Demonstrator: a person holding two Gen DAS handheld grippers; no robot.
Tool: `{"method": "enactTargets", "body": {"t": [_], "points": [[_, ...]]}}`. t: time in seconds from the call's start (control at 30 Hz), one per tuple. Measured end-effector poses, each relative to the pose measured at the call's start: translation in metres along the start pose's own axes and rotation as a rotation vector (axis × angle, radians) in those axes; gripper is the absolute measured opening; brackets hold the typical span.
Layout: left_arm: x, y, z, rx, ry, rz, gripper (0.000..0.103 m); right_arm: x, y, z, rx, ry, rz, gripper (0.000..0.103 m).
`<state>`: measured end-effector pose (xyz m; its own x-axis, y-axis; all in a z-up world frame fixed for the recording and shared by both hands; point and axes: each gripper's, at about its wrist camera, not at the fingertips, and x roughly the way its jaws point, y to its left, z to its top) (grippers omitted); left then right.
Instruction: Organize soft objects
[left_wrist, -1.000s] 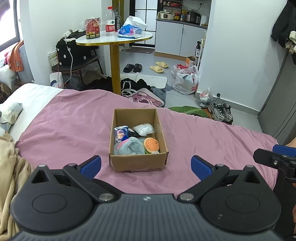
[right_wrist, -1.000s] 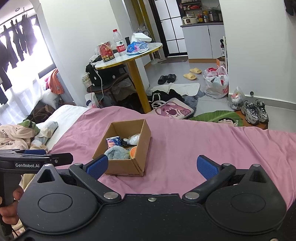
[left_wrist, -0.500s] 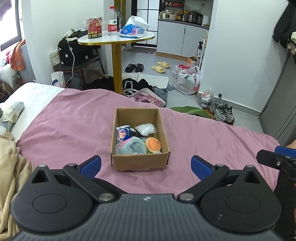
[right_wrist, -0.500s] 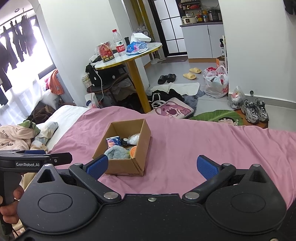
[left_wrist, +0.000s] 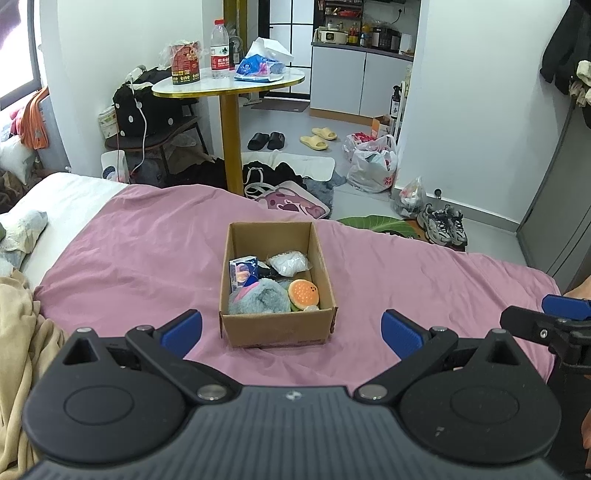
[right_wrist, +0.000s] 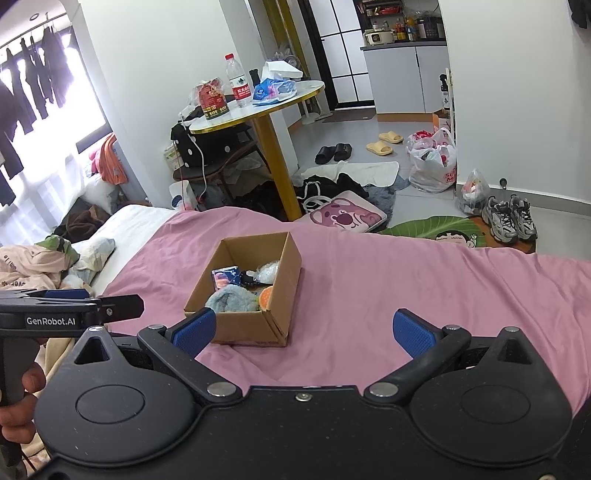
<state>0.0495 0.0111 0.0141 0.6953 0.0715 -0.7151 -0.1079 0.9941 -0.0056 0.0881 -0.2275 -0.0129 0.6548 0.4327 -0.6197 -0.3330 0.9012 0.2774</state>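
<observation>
An open cardboard box (left_wrist: 277, 328) (right_wrist: 284, 273) sits in the middle of the pink bedspread (left_wrist: 147, 251) (right_wrist: 388, 280). Inside lie a grey-blue fluffy item (left_wrist: 258, 301) (right_wrist: 231, 301), an orange burger-shaped plush (left_wrist: 303, 291) (right_wrist: 266, 295), a clear bag of white stuff (left_wrist: 288, 263) (right_wrist: 267, 272) and a small blue packet (left_wrist: 243, 271) (right_wrist: 224, 276). My left gripper (left_wrist: 291, 330) is open and empty, held just short of the box. My right gripper (right_wrist: 303, 330) is open and empty too, to the right of the box. Each gripper shows at the edge of the other's view.
Beige bedding (left_wrist: 18, 332) lies bunched at the bed's left side. Beyond the bed stand a round table on a gold leg (left_wrist: 229, 122) with bottles, bags and clothes on the floor, sneakers (left_wrist: 443, 229), and slippers. A hand (right_wrist: 18, 406) holds the left gripper's handle.
The left wrist view has drifted slightly, so the box sits a touch further right and lower. Both grippers stay open and nothing in the box has moved.
</observation>
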Motion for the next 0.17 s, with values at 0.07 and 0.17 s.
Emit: {"method": "enactTargets", "body": {"t": [0.07,0.17], "points": [[-0.0003,0.0001,0.0008,0.000,-0.001,0.001,0.102,0.0011,0.0007,-0.0010,-0.001,0.003,0.001,0.103],[0.0000,0.0002,0.0010,0.000,0.003,-0.005,0.102,0.0077,0.0009,-0.0030,0.001,0.020,-0.002,0.103]]}}
